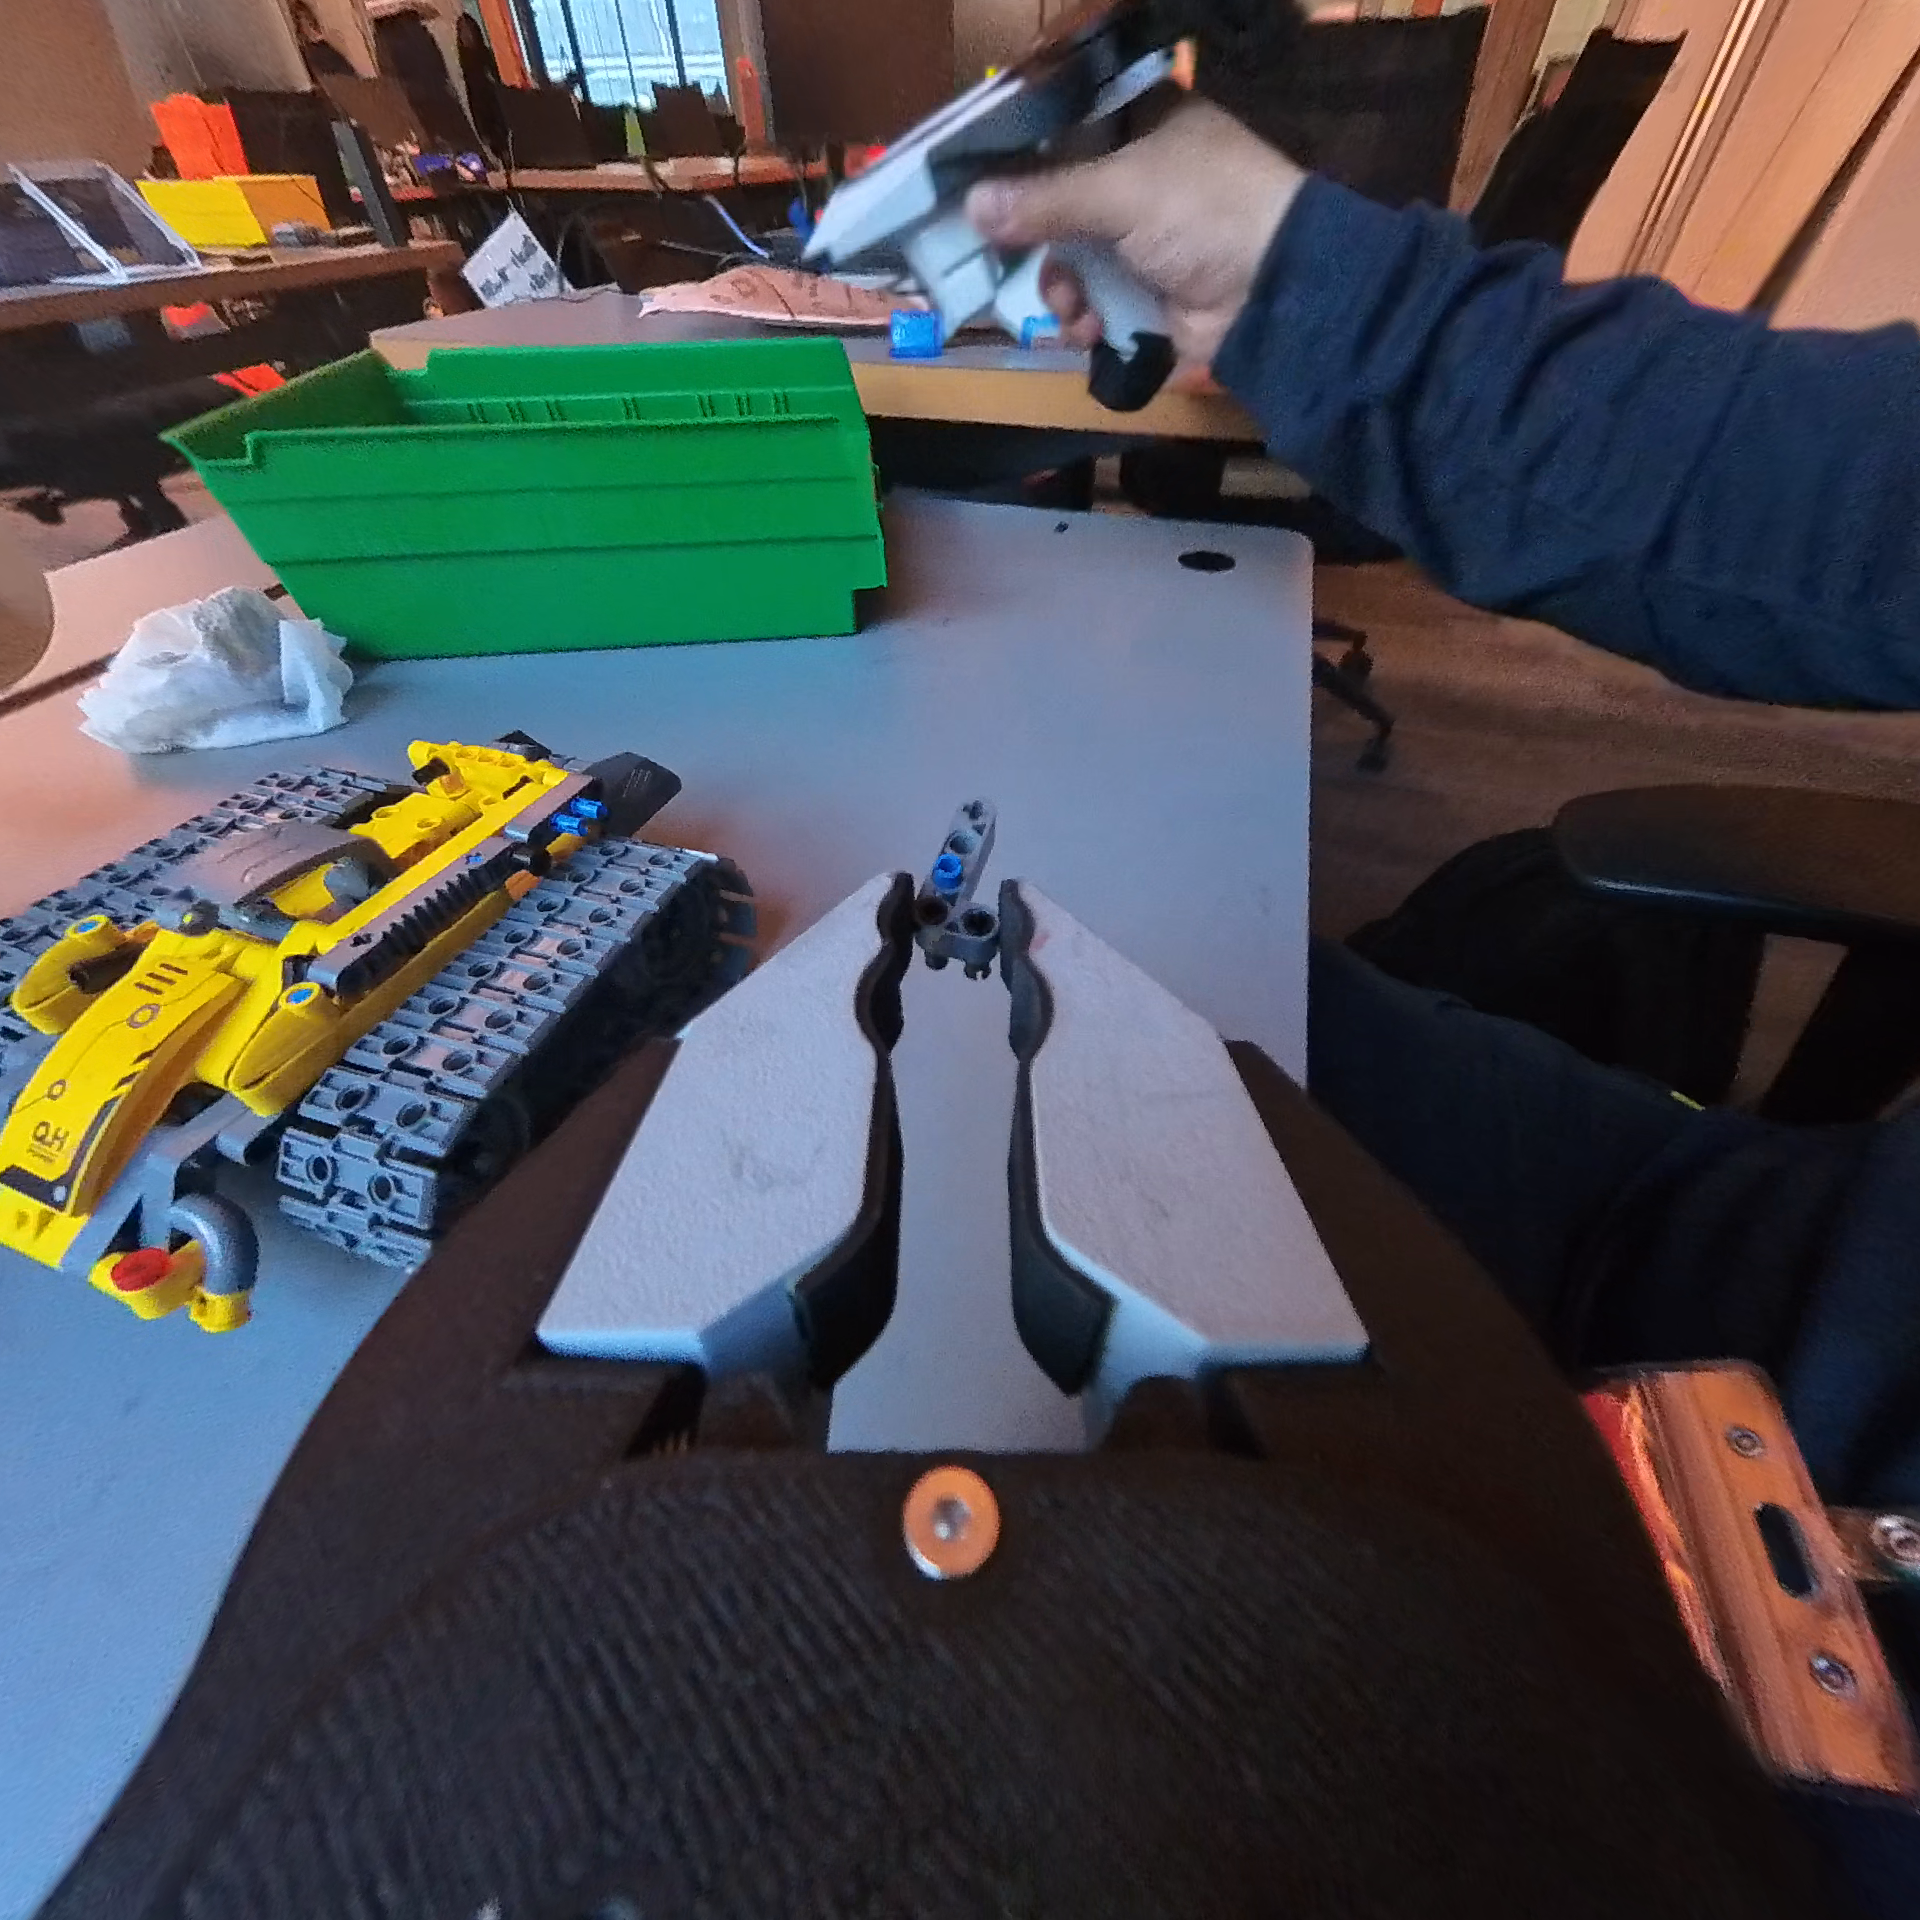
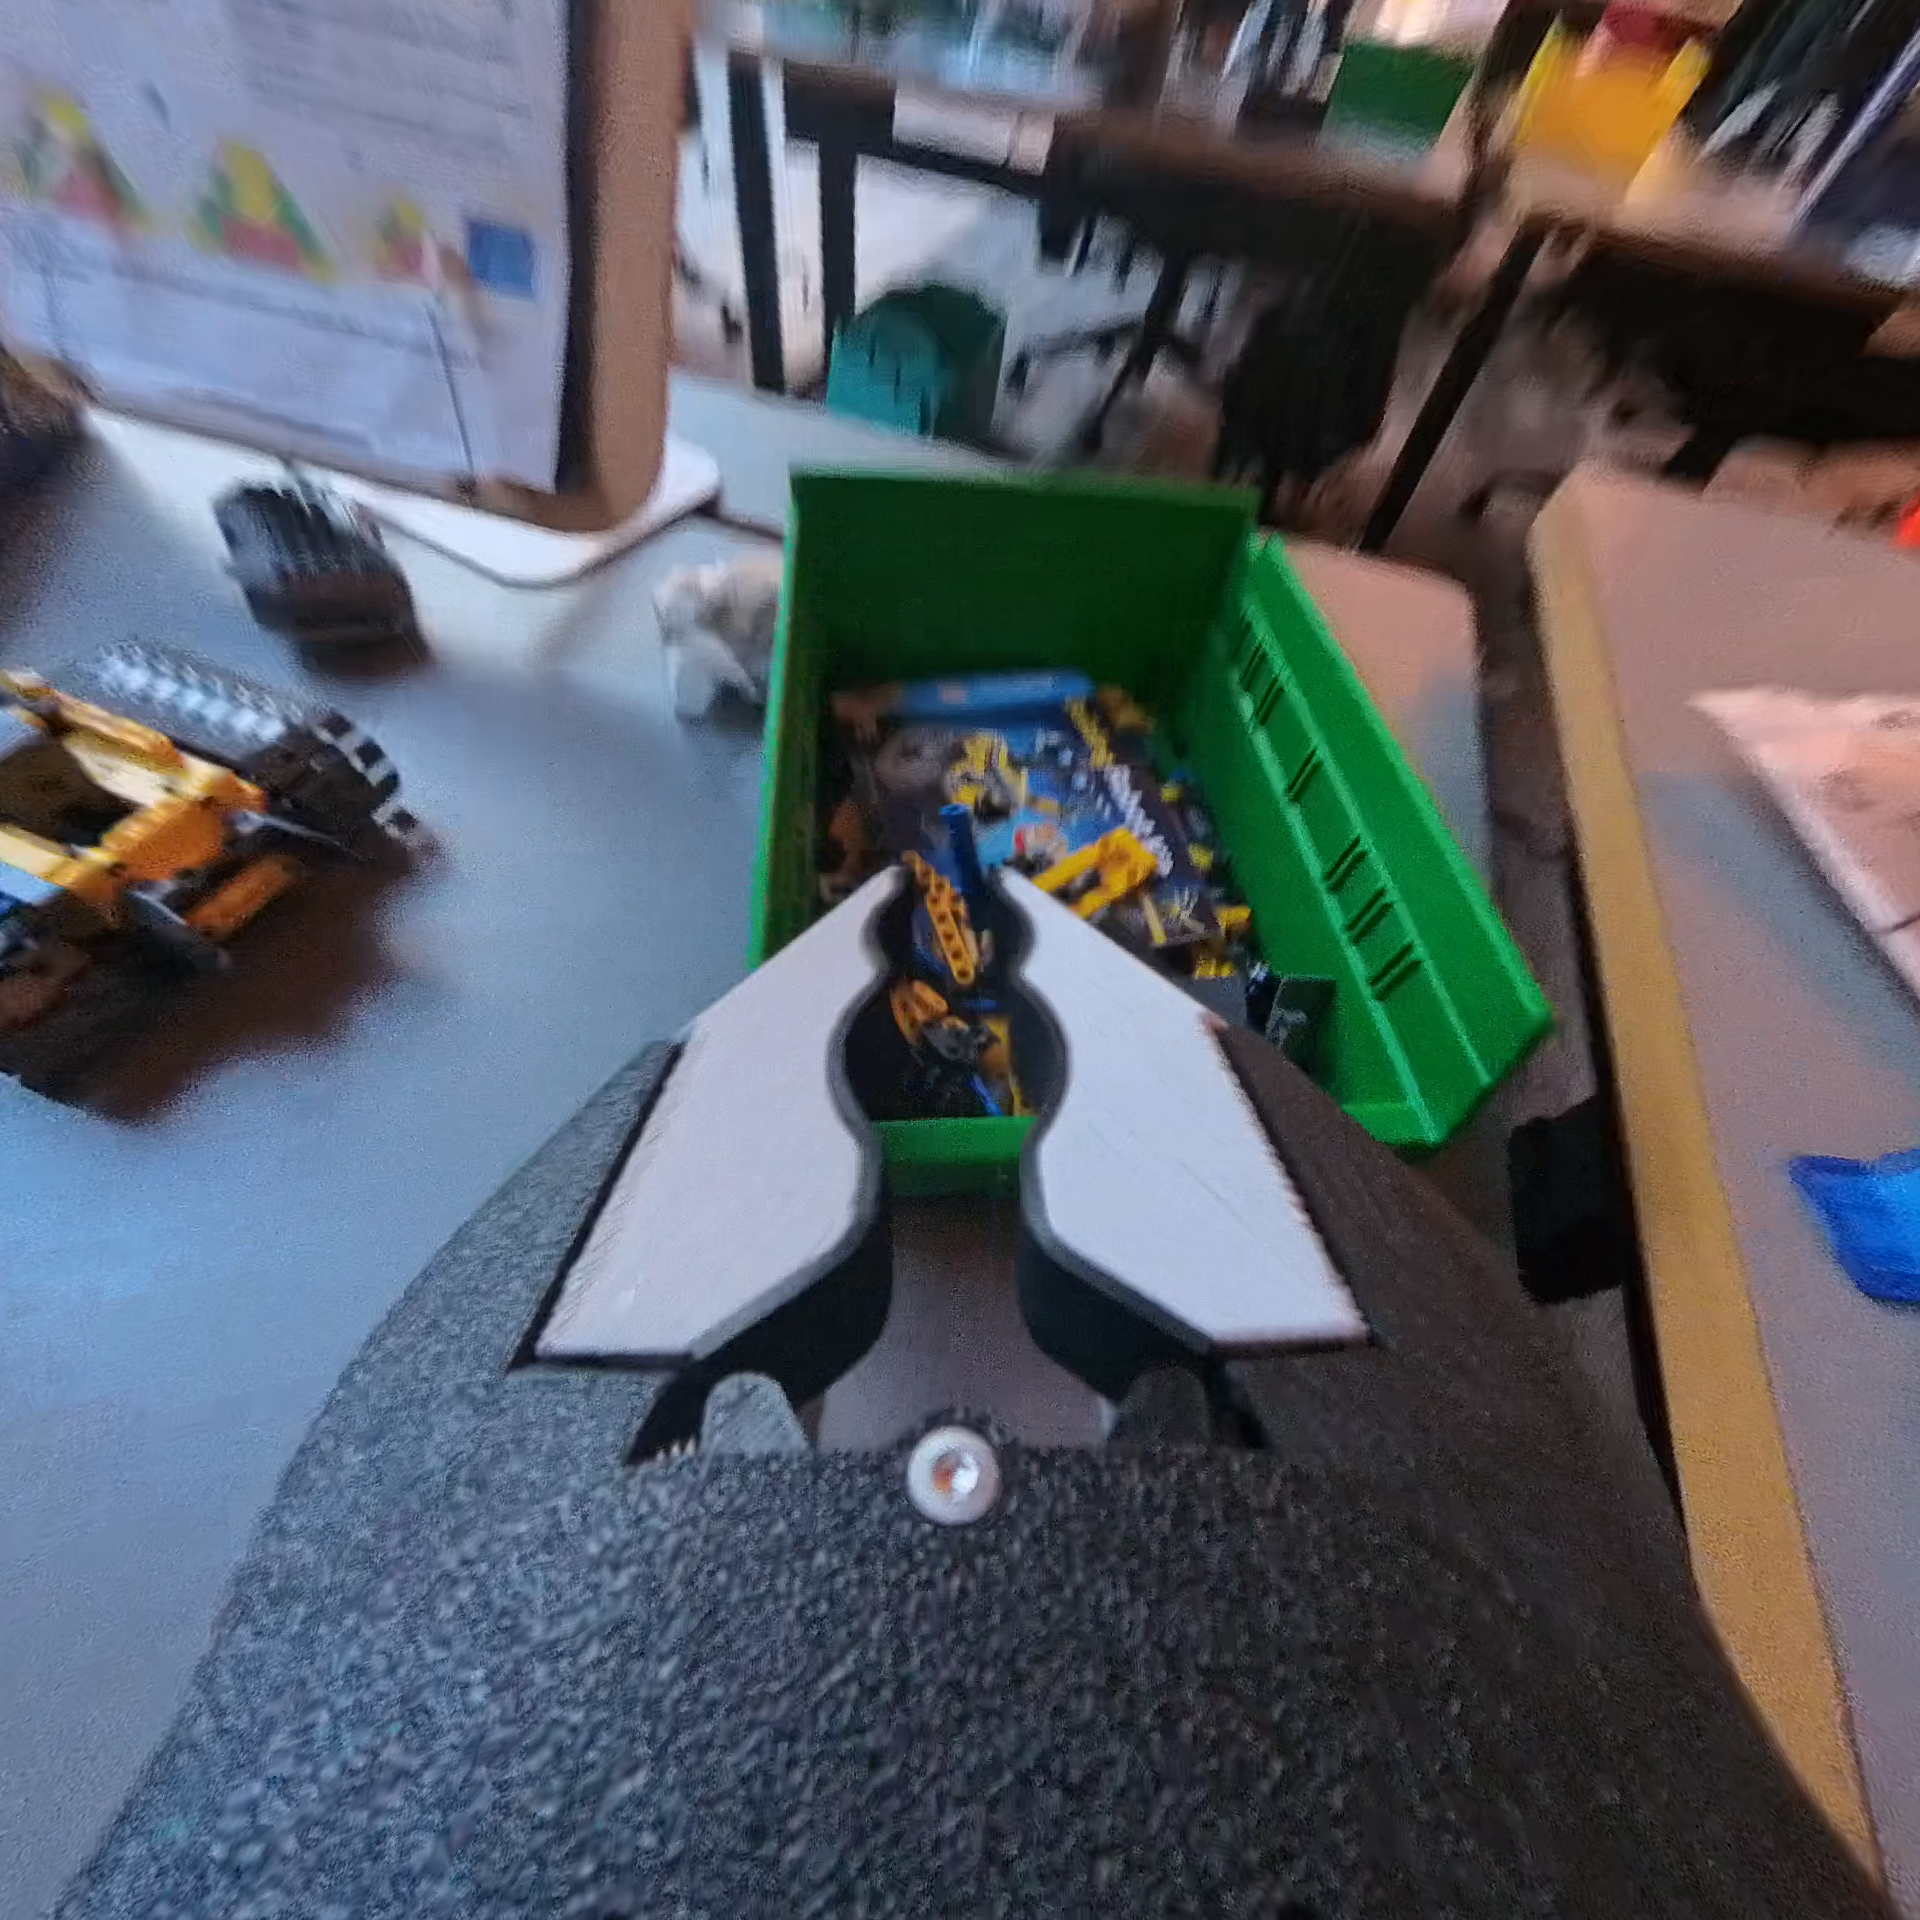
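My left gripper (image 1: 958, 914) is shut on a small grey brick piece (image 1: 961, 899) with a blue pin and holds it just above the grey table (image 1: 1070, 707). A yellow tracked brick vehicle (image 1: 312, 997) stands to its left. It also shows in the right wrist view (image 2: 156, 831). My right gripper (image 2: 951, 899) is over the near end of a green bin (image 2: 997, 571) and is shut on a yellow and blue brick piece (image 2: 943, 925). The bin holds a booklet and loose pieces (image 2: 1049, 790). In the left wrist view a hand holds the right gripper (image 1: 925, 260) high beyond the bin (image 1: 561, 520).
A crumpled white tissue (image 1: 218, 670) lies left of the bin. A black object (image 2: 312, 571) and a poster board (image 2: 291, 260) stand behind the vehicle. A second table (image 2: 1683, 1039) with a blue item (image 2: 1870, 1226) is at the right. A black chair armrest (image 1: 1745, 852) is beside the table edge. About 35 cm separates my left fingertips from my right. My right gripper is the nearer one to the crumpled white tissue (image 1: 218, 670): about 30 cm, against 40 cm. It turns up in the right wrist view (image 2: 694, 619) as well.
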